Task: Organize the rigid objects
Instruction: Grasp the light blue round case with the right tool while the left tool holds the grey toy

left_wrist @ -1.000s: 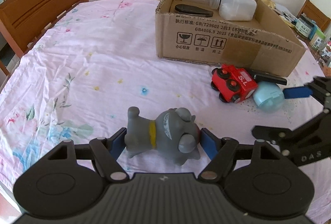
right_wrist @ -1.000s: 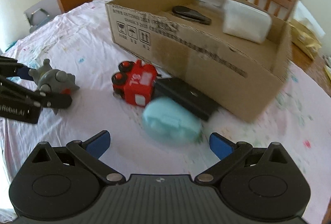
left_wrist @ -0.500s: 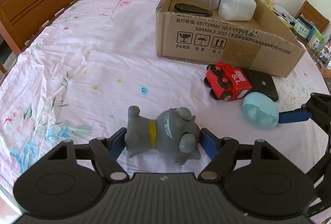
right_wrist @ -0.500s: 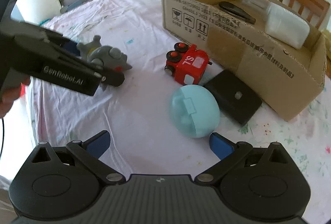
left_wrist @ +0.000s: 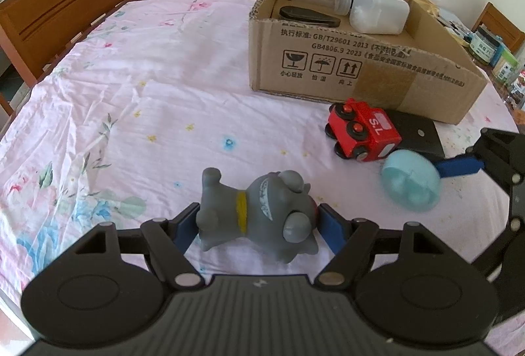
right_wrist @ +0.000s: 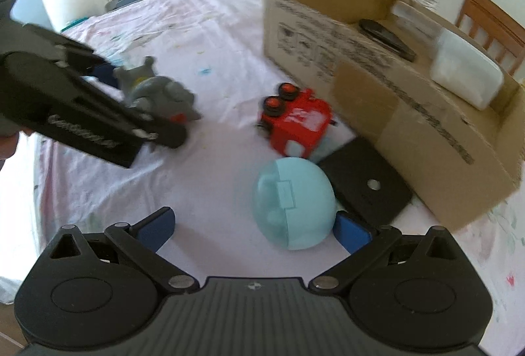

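Left tongs [left_wrist: 259, 224] pinching grey dog toy [left_wrist: 259, 211] — right tongs [right_wrist: 254, 224] spread, blue egg [right_wrist: 293, 203] touching one pad.

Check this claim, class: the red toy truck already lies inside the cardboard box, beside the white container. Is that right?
Not right. The red toy truck lies on the tablecloth outside the cardboard box, as the left wrist view shows. The white container is inside.
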Tool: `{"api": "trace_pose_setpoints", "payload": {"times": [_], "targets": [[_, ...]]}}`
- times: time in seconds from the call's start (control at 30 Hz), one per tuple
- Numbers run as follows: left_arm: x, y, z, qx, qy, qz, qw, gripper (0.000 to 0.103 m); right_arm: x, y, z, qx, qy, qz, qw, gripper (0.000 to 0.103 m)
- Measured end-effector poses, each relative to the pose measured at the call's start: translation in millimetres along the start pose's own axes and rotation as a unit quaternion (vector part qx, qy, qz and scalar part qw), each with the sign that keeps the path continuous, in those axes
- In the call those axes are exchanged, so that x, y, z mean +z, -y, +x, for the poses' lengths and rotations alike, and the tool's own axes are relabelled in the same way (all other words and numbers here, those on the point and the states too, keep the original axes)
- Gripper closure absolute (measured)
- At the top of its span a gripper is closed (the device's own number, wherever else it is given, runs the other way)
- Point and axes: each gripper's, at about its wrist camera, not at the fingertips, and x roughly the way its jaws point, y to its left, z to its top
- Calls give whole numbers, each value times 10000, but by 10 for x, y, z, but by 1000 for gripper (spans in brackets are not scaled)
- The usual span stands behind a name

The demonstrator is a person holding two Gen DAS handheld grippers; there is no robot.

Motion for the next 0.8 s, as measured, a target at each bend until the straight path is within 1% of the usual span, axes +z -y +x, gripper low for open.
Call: {"api": "trace_pose_setpoints", "payload": {"times": [0.07,0.1,0.23,0.27,0.33,0.4,0.5,0.6,0.67,0.77,0.8], "targets": [[0,-5,-5,-1,-4,-25,10000,27,2,-2,-3,-2,12,16,10000,0],[-1,-6,-8,-2,-5,-34,10000,27,9,13,-10,-29,39,47,10000,2],[-5,-7,-10,1,-3,-43,10000,27,65,87,-22,-184,106,46,9998,16],[-4,-8,-10,5,-5,-44,10000,27,86,101,-15,-212,110,20,9997,18],[-6,-7,-10,15,-8,-43,10000,26,115,144,-11,-178,116,42,9998,28],[-6,-1,-11,28,-16,-45,10000,26,128,163,-7,-123,110,43,9999,33],[-2,-3,-10,38,-30,-53,10000,25,133,151,-8,-116,99,11,9999,36],[-9,19,-16,61,-61,-47,10000,21,140,168,3,-93,92,61,9999,36],[-15,40,-30,67,-56,-32,10000,21,149,172,9,-109,88,82,9999,36],[-10,54,-32,135,-63,-42,9999,20,165,160,12,-119,65,77,9999,40],[-7,53,-37,144,-57,-45,9999,20,170,159,10,-107,57,74,9999,43]]}}
